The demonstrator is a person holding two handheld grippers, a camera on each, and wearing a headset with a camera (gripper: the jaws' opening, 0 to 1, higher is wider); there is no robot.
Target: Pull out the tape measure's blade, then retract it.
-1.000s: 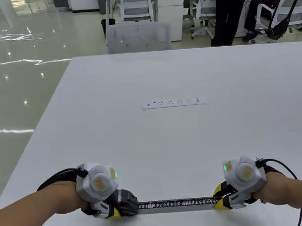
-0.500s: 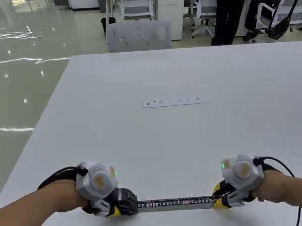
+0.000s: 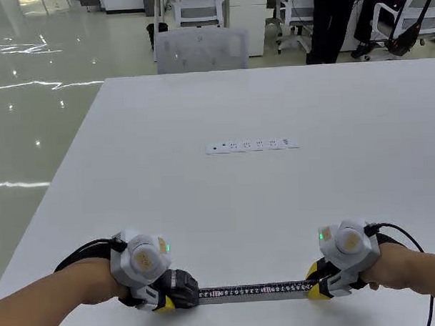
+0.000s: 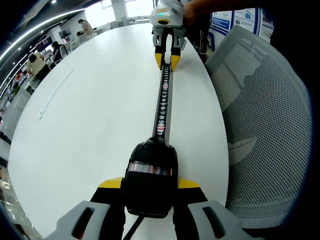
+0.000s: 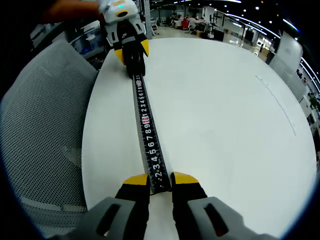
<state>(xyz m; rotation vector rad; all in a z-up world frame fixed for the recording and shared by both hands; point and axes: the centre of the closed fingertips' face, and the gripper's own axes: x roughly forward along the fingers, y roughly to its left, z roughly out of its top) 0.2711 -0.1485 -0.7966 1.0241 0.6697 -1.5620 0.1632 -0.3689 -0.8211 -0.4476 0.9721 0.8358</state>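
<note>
The left gripper (image 4: 150,183) clamps the tape measure case (image 4: 150,162), the right gripper (image 5: 160,180) pinches the blade (image 5: 146,125) end; recommended: straight, level, untwisted tension.

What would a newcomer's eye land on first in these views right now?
The pale numbered metal tape blade, stretched straight along the near edge of the white workbench. The left gripper clamps the black plastic tape measure case at one end, and the right gripper pinches the blade's tip at the other. Farther out lies a flat white power strip.
</note>
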